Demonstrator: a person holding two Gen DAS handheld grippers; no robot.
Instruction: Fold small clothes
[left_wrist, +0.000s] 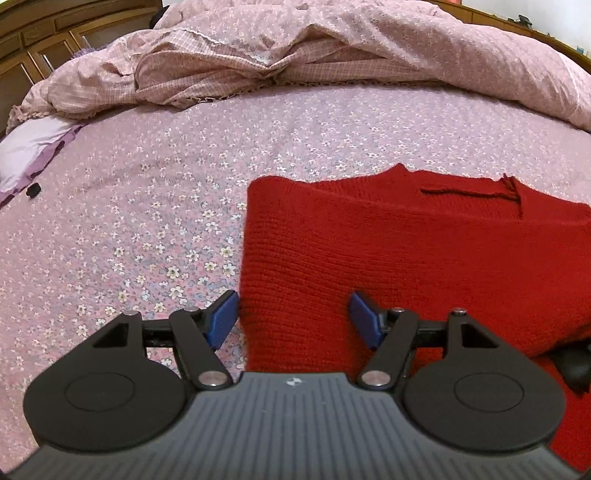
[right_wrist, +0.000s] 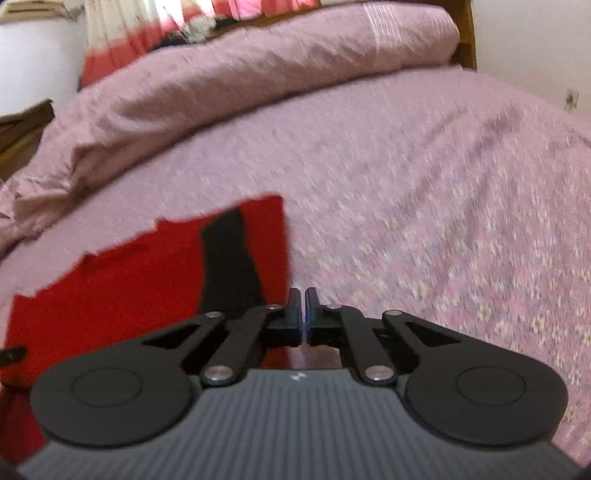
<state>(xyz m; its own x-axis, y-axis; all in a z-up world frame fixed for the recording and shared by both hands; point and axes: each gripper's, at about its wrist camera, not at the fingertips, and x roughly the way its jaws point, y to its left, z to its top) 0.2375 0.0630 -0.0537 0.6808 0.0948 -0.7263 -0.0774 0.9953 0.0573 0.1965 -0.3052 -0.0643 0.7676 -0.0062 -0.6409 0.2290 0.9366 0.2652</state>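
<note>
A red knitted sweater (left_wrist: 406, 251) lies partly folded on the floral pink bedsheet (left_wrist: 155, 206). My left gripper (left_wrist: 293, 319) is open, its blue-padded fingers spread over the sweater's near left edge, holding nothing. In the blurred right wrist view the sweater (right_wrist: 122, 288) is at lower left with a dark strip (right_wrist: 229, 258) across it. My right gripper (right_wrist: 303, 314) is shut at the sweater's right edge; a bit of red shows beneath the jaws, but I cannot tell whether they pinch fabric.
A rumpled pink quilt (left_wrist: 295, 48) is heaped along the far side of the bed. A pale purple cloth (left_wrist: 26, 155) and a small black object (left_wrist: 33, 190) lie at far left. Wooden furniture (left_wrist: 44, 40) stands behind.
</note>
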